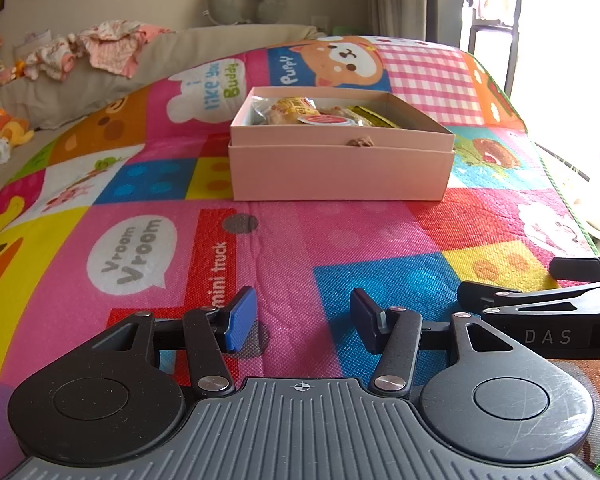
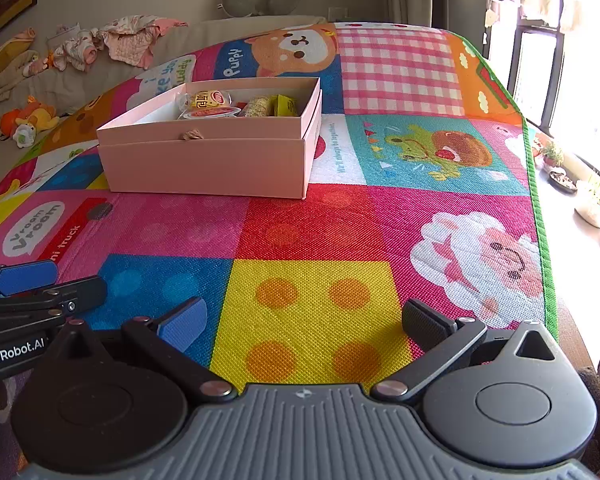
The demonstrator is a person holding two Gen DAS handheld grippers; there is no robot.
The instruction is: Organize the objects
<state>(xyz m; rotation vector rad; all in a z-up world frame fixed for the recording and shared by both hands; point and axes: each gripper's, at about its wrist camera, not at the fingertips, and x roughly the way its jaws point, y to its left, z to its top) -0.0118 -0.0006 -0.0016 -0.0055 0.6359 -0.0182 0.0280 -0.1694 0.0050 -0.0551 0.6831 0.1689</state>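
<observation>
We hover both grippers, left (image 1: 302,320) and right (image 2: 304,324), fingers wide and empty; snacks sit in the pink box (image 1: 340,168), so next likely means closing it.

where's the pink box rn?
The pink box sits on the colourful play mat, ahead of both open grippers: centre in the left wrist view, upper left in the right wrist view, snack packets inside.
</observation>
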